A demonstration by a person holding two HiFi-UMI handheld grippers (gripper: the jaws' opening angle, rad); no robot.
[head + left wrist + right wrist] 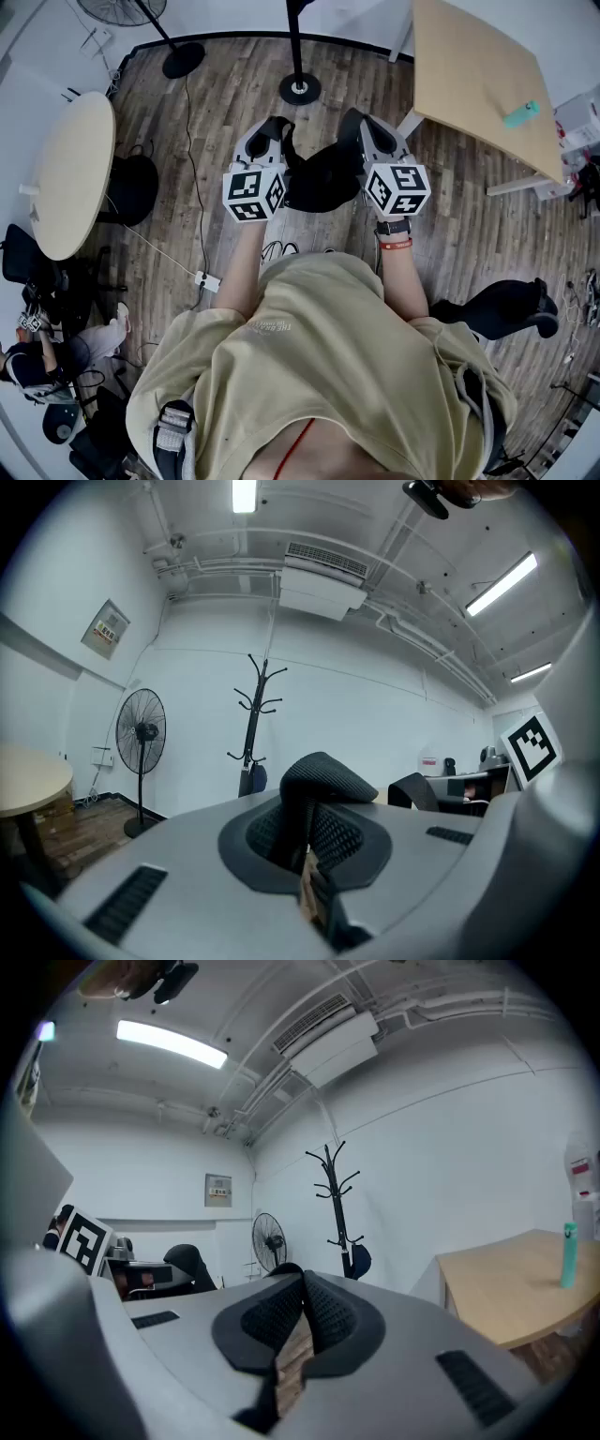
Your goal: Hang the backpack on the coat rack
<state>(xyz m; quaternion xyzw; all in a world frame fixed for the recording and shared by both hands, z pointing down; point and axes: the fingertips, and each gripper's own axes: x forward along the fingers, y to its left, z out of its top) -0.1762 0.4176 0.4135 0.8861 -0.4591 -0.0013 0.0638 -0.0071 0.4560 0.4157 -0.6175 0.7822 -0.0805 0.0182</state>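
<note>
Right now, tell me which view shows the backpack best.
Head view: the backpack hangs as a black mass between the left claw and right claw. Each gripper view shows only black mesh strap pinched in its own claw.

My left gripper (272,127) and right gripper (364,122) are grey, and their cubes carry black-and-white square markers. The backpack (323,180) is black, with a mesh-patterned strap (323,775). The coat rack (255,714) is black. The floor (469,234) shows grey-brown wood grain.
</note>
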